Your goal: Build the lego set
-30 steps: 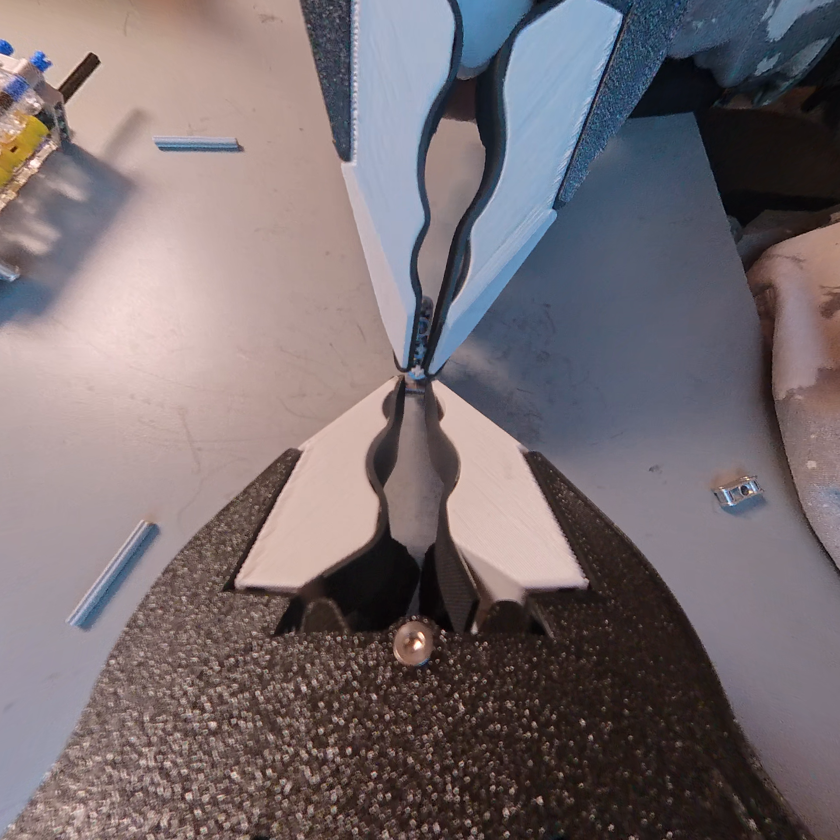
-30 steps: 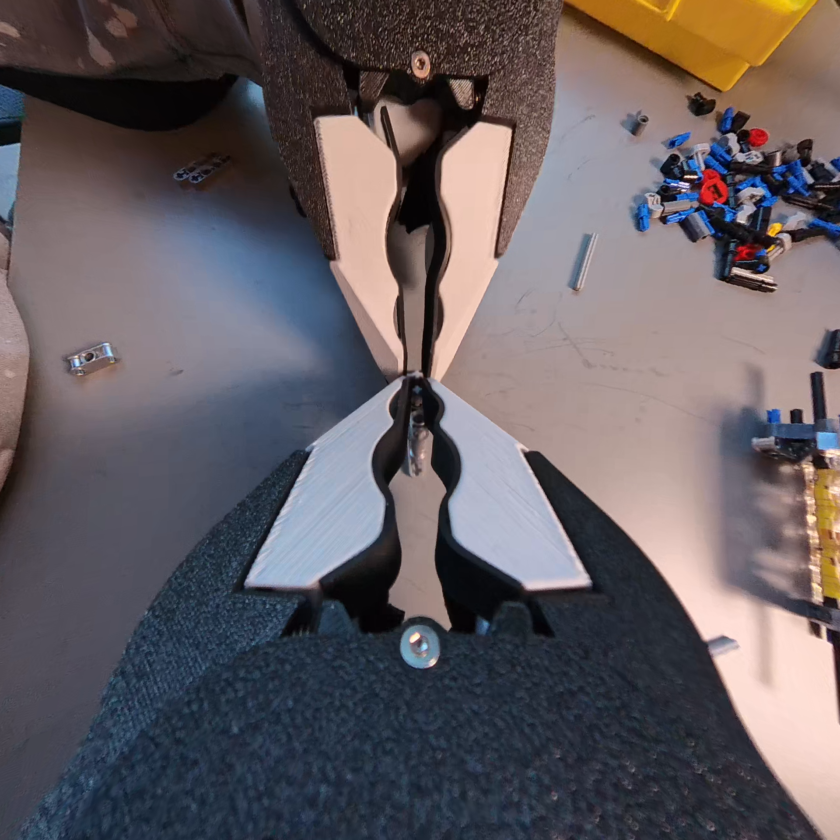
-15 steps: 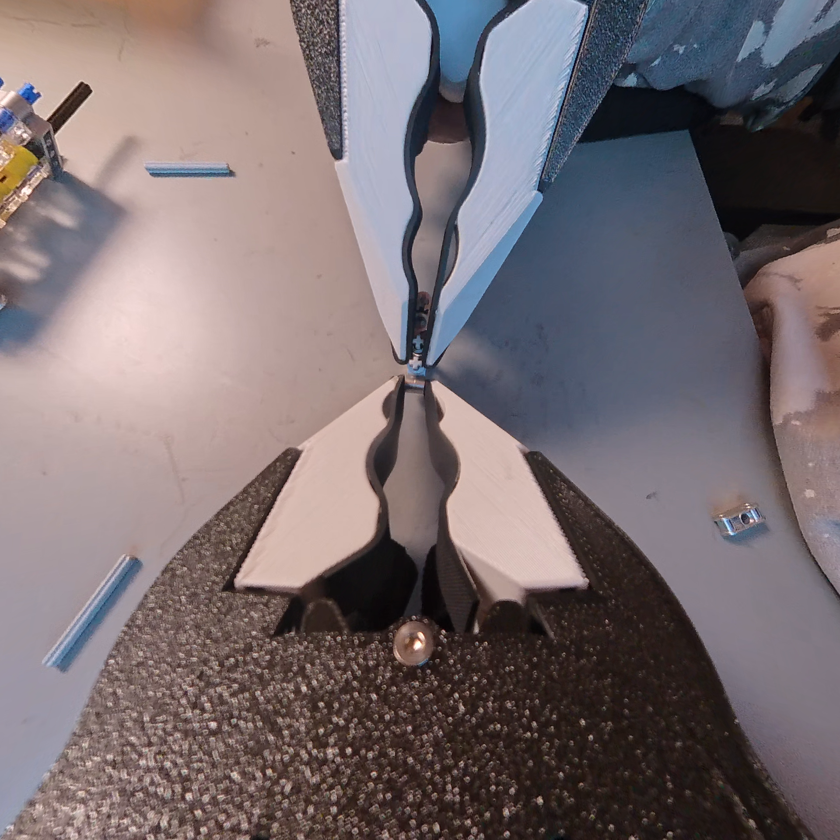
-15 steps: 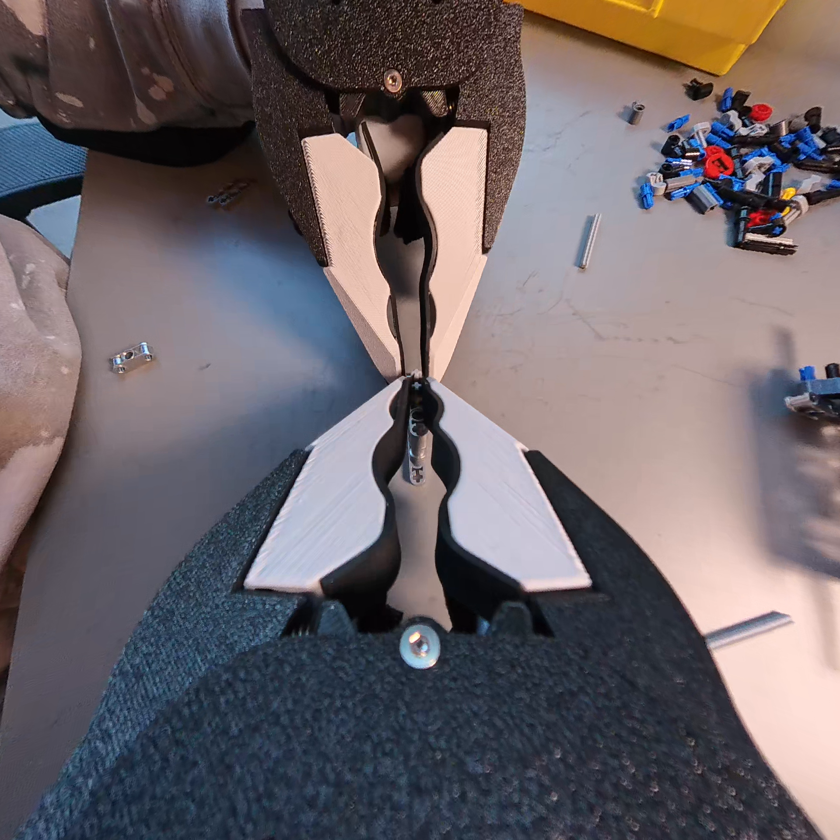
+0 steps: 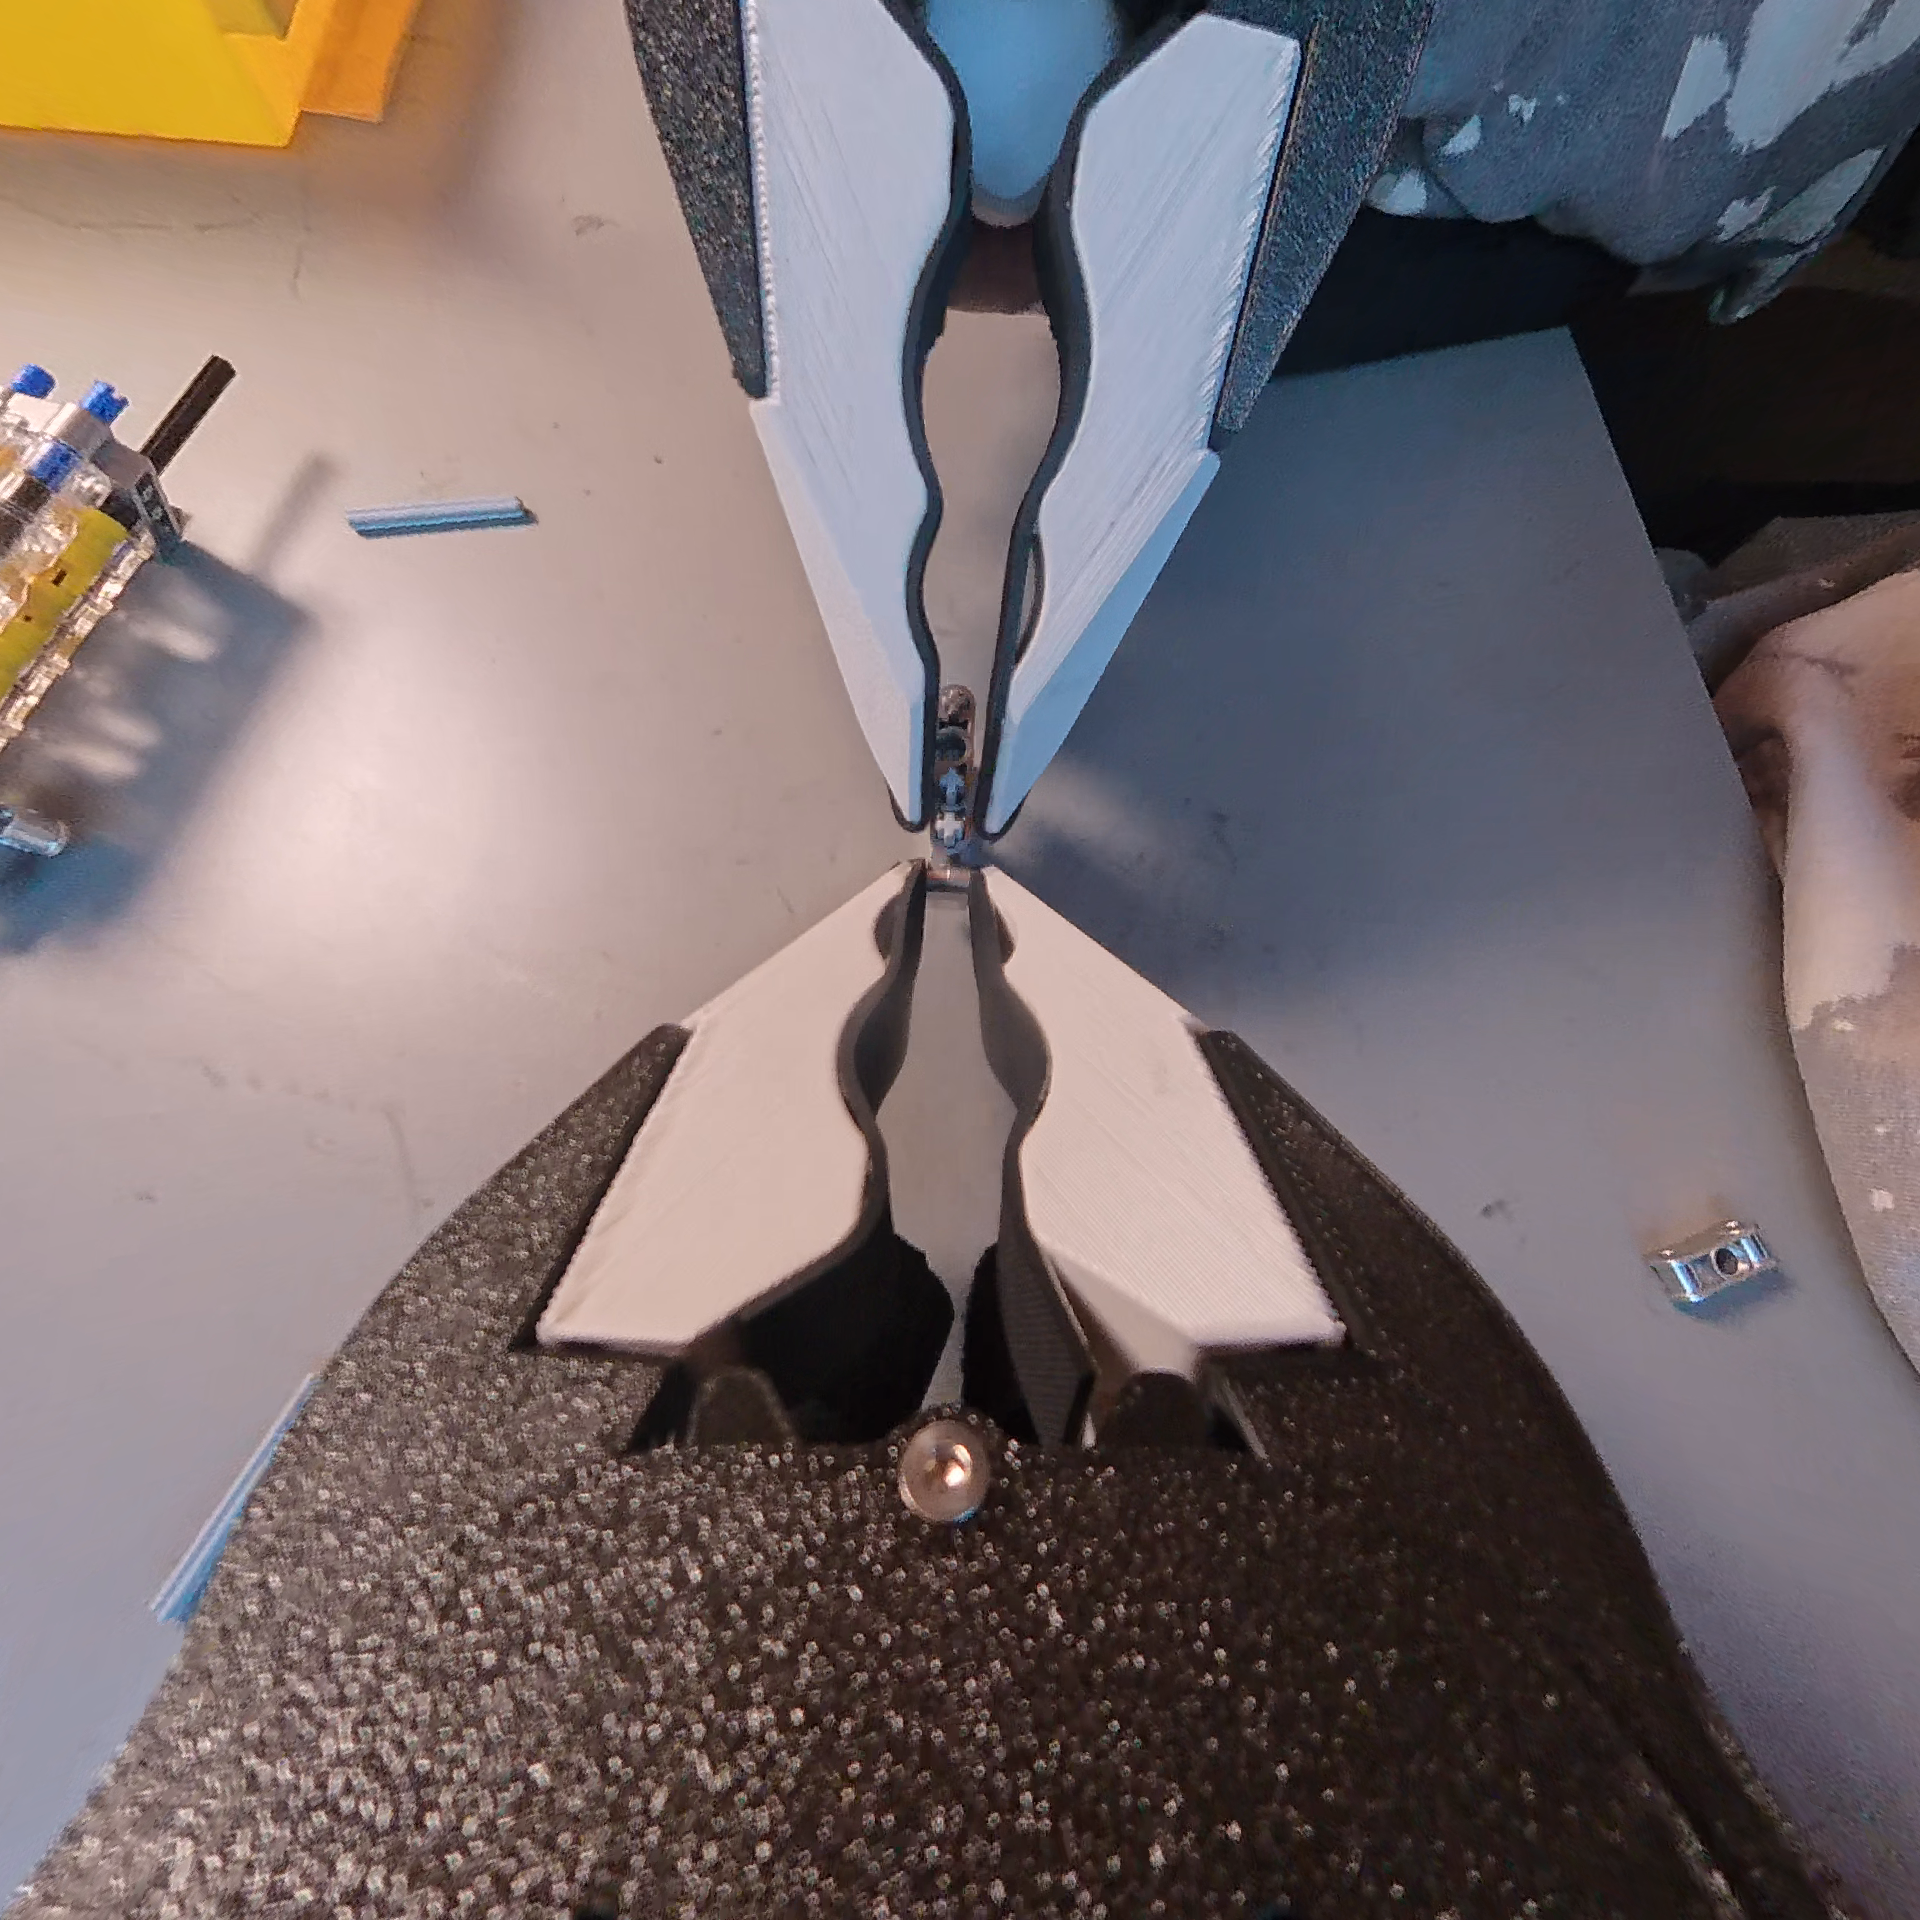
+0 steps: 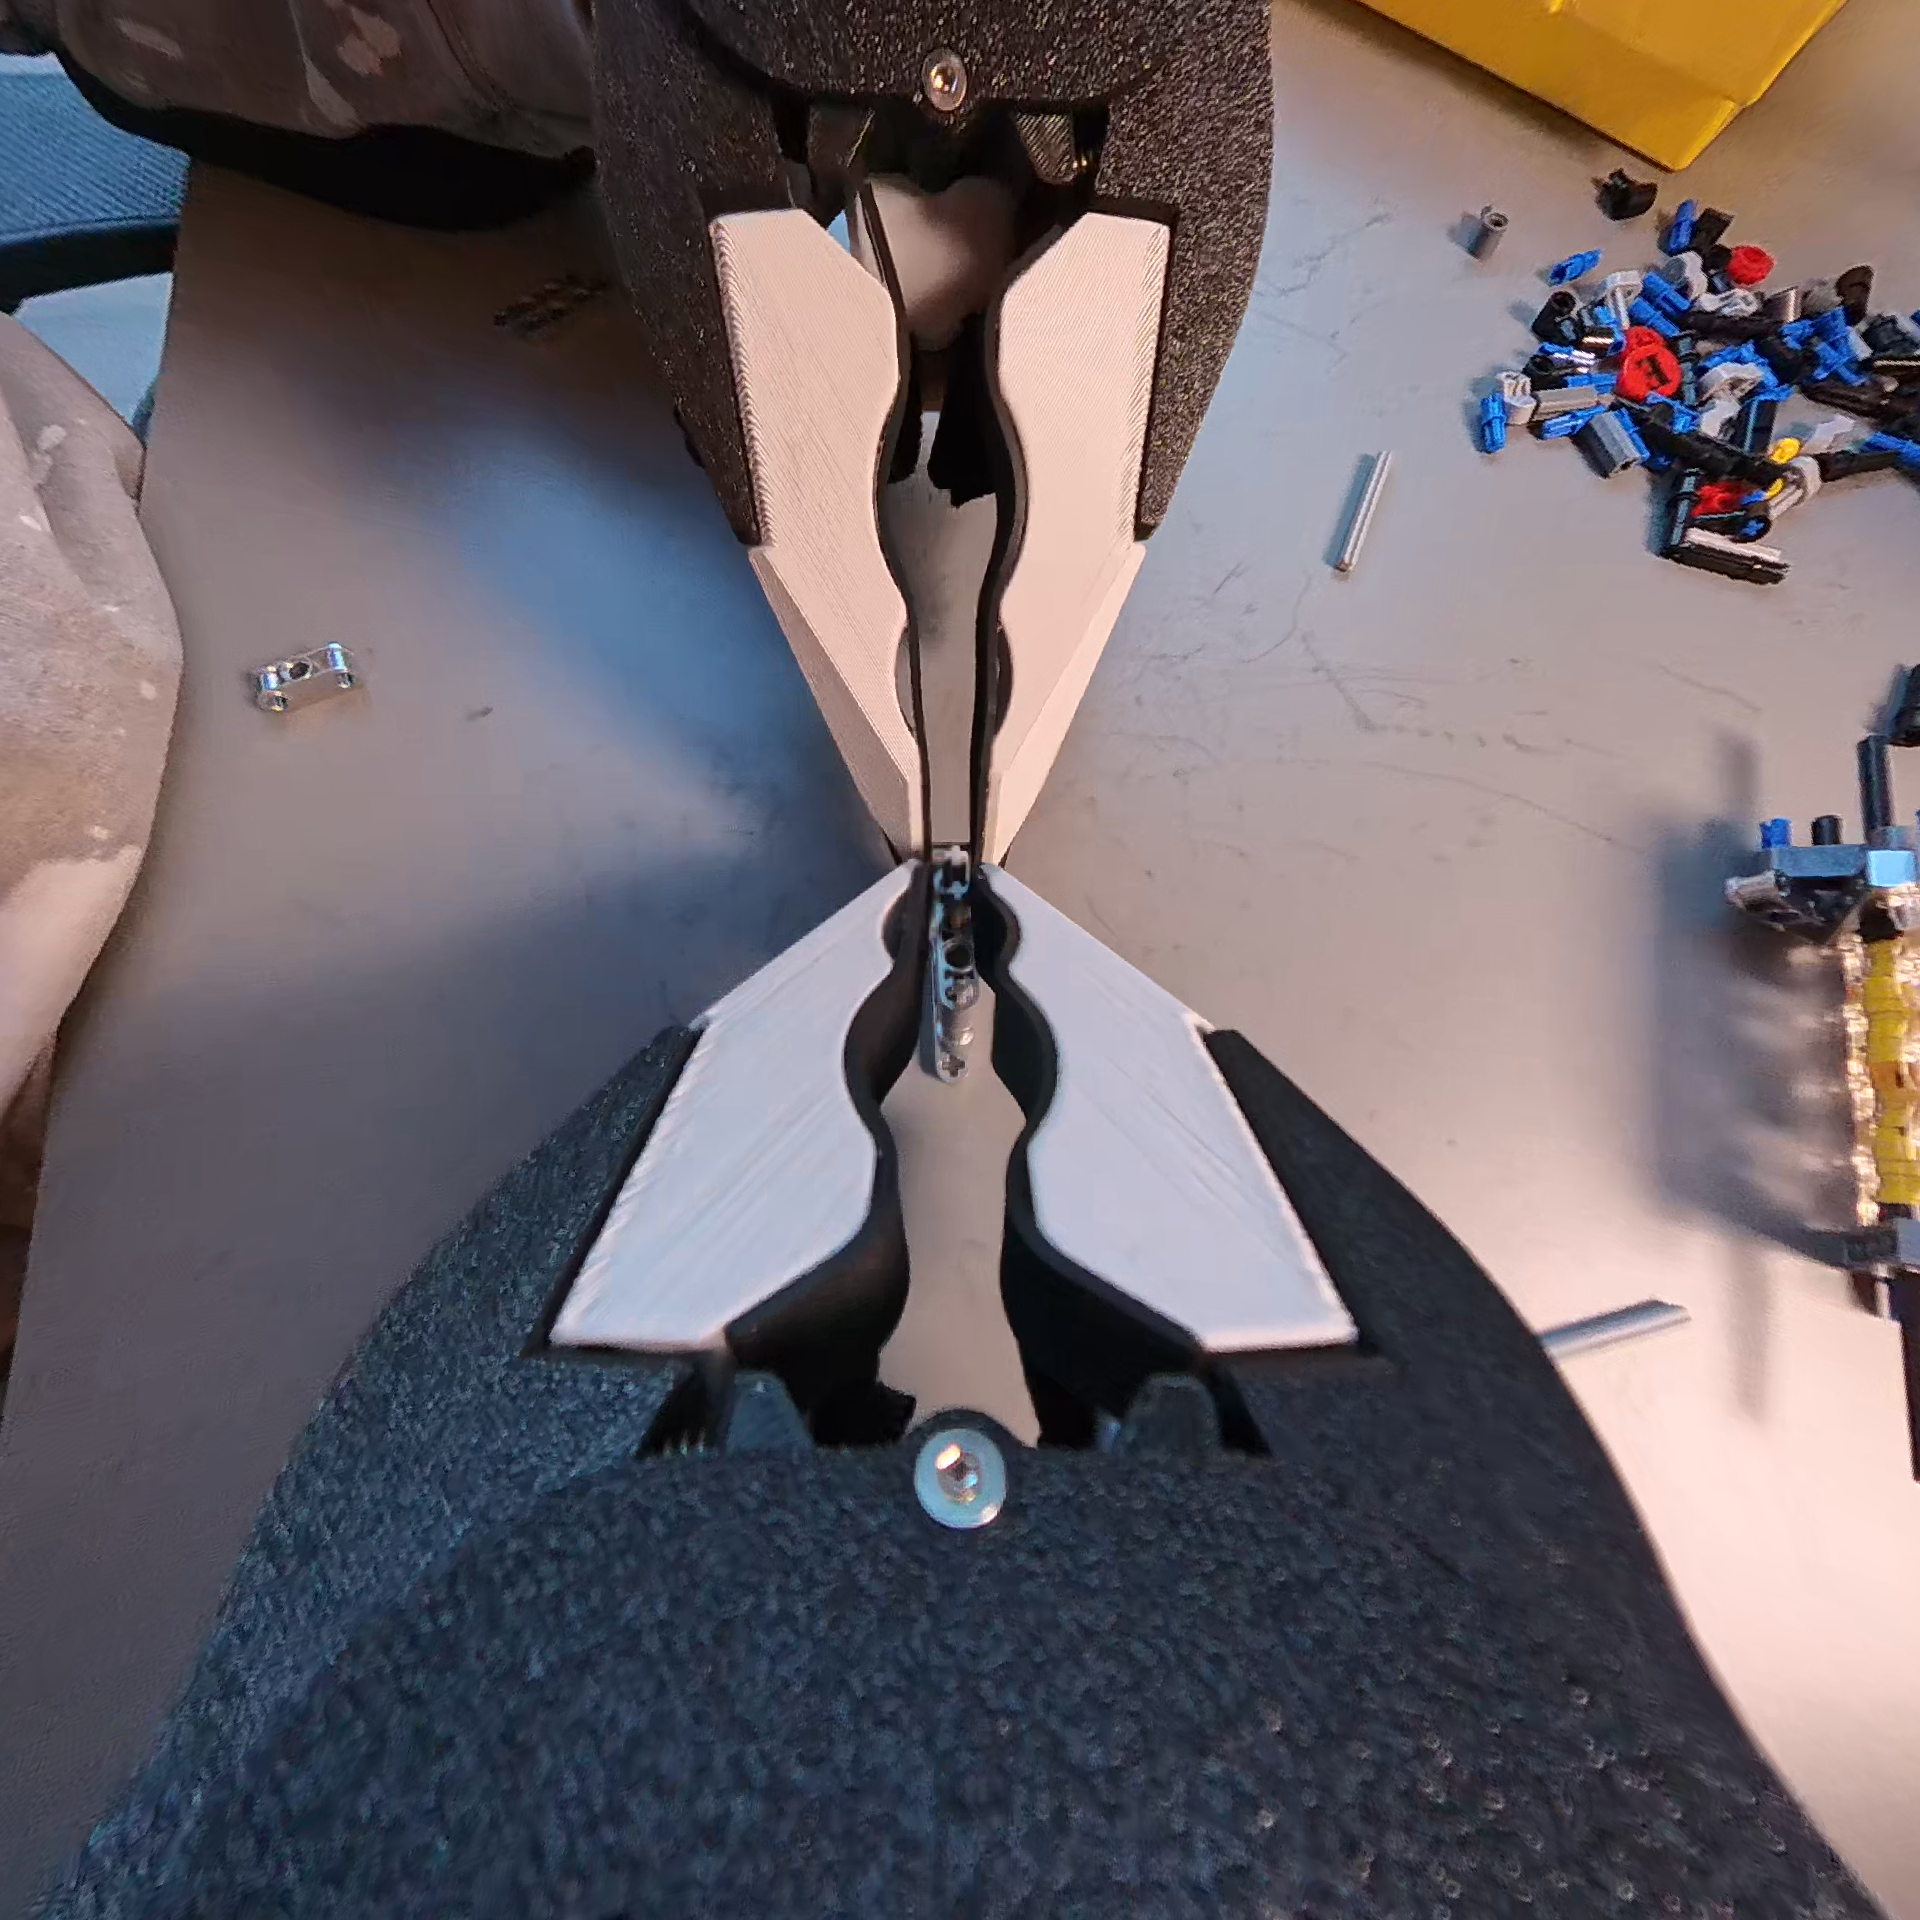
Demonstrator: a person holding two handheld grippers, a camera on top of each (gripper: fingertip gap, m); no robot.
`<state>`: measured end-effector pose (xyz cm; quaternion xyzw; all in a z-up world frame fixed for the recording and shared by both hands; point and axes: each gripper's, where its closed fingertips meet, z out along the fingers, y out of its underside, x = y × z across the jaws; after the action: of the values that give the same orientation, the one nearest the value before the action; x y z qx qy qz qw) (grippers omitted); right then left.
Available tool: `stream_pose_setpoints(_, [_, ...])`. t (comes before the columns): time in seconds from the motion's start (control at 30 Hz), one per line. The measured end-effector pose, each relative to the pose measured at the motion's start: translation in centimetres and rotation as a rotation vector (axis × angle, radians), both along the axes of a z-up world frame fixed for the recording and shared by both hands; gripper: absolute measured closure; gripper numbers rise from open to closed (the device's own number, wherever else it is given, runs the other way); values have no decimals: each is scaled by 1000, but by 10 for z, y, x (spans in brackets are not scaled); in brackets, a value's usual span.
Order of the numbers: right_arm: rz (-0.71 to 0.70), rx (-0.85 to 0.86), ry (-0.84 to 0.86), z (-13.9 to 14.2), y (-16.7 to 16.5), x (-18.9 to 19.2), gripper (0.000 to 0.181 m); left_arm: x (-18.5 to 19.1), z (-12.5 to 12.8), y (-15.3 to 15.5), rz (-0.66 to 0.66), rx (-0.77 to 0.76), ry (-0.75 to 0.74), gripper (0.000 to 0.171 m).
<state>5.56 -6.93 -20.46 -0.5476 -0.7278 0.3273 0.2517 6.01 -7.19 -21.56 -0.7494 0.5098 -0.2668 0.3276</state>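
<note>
My two grippers meet tip to tip above a grey table [image 5: 416, 935]. My right gripper [image 6: 951, 871] is shut on a thin grey beam with holes [image 6: 951, 982], which stands on edge between its fingers and runs back toward the camera. In the left wrist view the right gripper [image 5: 954, 821] comes down from the top with the beam [image 5: 954, 753] in its tips. My left gripper [image 5: 948, 881] is shut on a small grey part [image 5: 950, 879] that touches the beam's end. I cannot tell whether that part is separate from the beam. The left gripper also shows in the right wrist view [image 6: 951, 847].
A pile of small blue, black and red pieces [image 6: 1766, 395], a yellow bin [image 6: 1558, 73] and a partly built model [image 6: 1860, 987] lie to my right gripper's right. Grey rods [image 5: 436, 514] [image 6: 1361, 509] and a silver connector [image 5: 1714, 1262] lie loose. A person's clothing [image 5: 1818, 831] borders the table. The grippers are tip to tip, or close to it.
Both grippers stay tip to tip with the same grips. The pair has shifted a little over the table, and the yellow bin has come into the left wrist view.
</note>
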Motion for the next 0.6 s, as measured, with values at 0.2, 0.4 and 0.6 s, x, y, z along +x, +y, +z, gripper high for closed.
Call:
stream_pose_setpoints(0.2, [9,43,0,3,2,1,174,3,0,2,-14,16,45,166])
stream_pose_setpoints(0.4, [14,64,-16,4,4,3,178,5,0,4,-30,4,75,166])
stream_pose_setpoints(0.6, [-13,2,-35,3,7,9,180,8,1,6,-27,-6,50,166])
